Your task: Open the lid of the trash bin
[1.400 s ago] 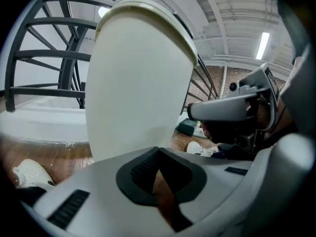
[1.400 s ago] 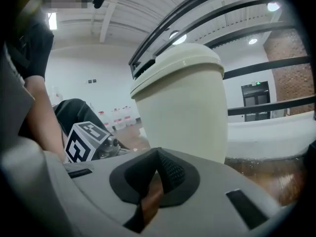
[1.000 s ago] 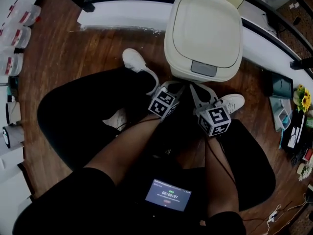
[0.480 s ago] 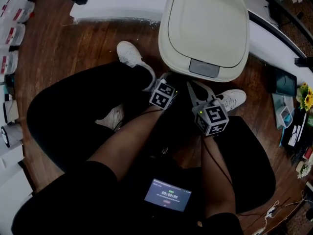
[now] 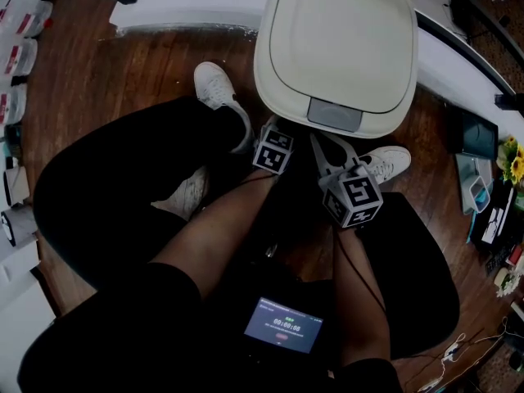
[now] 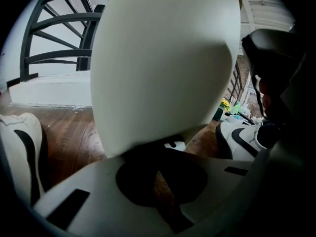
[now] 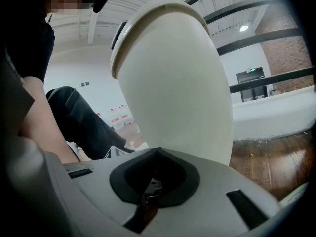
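Left gripper (image 5: 275, 129): the jaws are brought together, with only a thin seam between them, and nothing is held (image 6: 163, 157). It is carried low against the front of the bin.
Right gripper (image 5: 321, 142): the jaws are likewise closed on nothing (image 7: 155, 152). It is kept just beside the left one, at its 4 o'clock.
Trash bin (image 6: 163, 68): a cream, round-cornered plastic bin is stood on the dark wooden floor (image 5: 147, 64) at 12 o'clock of both grippers. It is flanked by the person's white trainers (image 5: 219, 92).
Lid (image 5: 340, 31): the cream domed plastic lid is seated flat and has not yet been opened.
Latch panel (image 5: 334, 115): a grey rectangular panel is set in the lid's 6 o'clock edge, at about 1 o'clock of the right tip and 2 o'clock of the left.
Reason for posture: closed jaws are judged to give a blunt, stiff tip for pressing the panel or prising under the rim. The low position is judged to leave the lid's swing unobstructed.
Contact: touch between either tip and the bin cannot be confirmed.
Step in hand: final approach is judged.
Risk: a light bin may be pushed away instead of unlatched.
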Demonstrator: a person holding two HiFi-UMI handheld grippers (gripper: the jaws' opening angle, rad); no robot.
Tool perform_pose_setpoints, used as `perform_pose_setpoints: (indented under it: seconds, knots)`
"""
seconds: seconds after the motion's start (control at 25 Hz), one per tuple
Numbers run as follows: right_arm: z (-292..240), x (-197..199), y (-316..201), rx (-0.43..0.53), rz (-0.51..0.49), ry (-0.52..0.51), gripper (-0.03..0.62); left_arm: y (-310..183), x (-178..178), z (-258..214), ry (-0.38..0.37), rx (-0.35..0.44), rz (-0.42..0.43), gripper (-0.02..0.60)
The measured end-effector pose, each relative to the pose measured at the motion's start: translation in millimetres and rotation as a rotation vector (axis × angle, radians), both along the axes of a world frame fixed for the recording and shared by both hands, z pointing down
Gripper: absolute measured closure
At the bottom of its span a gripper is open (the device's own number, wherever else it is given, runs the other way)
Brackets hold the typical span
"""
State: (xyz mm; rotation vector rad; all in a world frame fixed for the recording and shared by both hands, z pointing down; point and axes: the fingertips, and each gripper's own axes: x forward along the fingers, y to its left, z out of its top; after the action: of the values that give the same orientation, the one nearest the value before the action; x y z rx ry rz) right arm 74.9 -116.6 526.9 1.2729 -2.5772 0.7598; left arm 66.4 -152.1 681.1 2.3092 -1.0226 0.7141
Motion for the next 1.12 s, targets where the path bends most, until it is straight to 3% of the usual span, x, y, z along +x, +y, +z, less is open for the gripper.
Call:
perform_pose_setpoints:
  seconds: [0.36,0.48,0.6,0.84,1.12]
  knots:
    - [1.5,12.1,-4.5,-0.001,0.037,-0.022,0.577,-1.5,0.9,12.8,-0.03,-0.028,-0.039,0.545]
    - [3.0,13.1,-5.3,-0.012,0.049,-0.025,0.577,-2.4,-1.2,13.7,-0.08,-0.028,-0.048,0.545]
    - [6.0,13.6,-4.6,-0.02,0.054,-0.019,0.577,-1.6,0.2,17.2,-0.068,-0.039,-0.066,0.545]
    - [5.2,15.5,-6.3,-0.024,0.066,-0.033,0.577,-0.8,-2.2,23.0,-0.103,-0.051,-0.024,0.543]
    - [4.4,12.8,-7.1,-0.029,0.071,-0.026,0.577,-3.5,-8.8,30.1,-0.143,-0.084,-0.051,0.543]
